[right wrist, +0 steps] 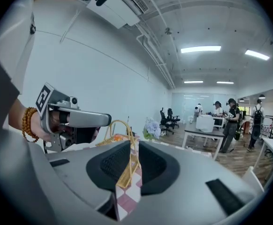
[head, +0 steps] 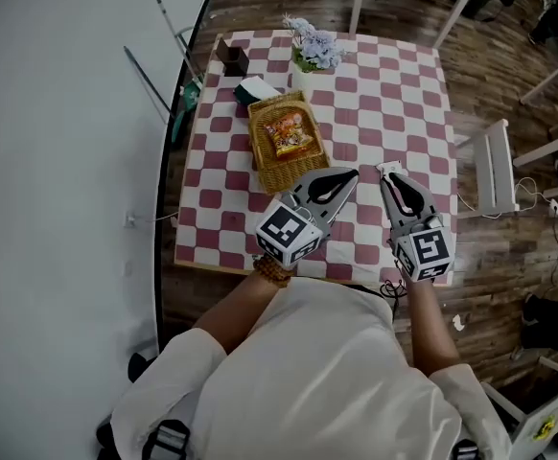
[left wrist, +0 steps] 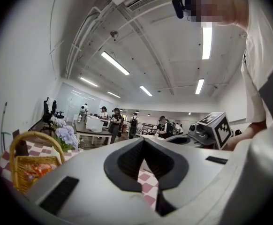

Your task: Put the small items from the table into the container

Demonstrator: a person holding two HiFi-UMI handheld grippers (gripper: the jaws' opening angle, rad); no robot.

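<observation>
Though empty, left tool (head: 353, 173) beside right tool (head: 387, 170).

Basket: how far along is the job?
Done: the basket holds orange packets. In hand: nothing. The left gripper is shut and the right gripper slightly open, both empty above the table near its front edge. Possibly left: a green-and-white item and a dark box outside the basket.

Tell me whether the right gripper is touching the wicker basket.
Apart. The head view shows the right gripper well to the side of the wicker basket, with the left gripper between them.
</observation>
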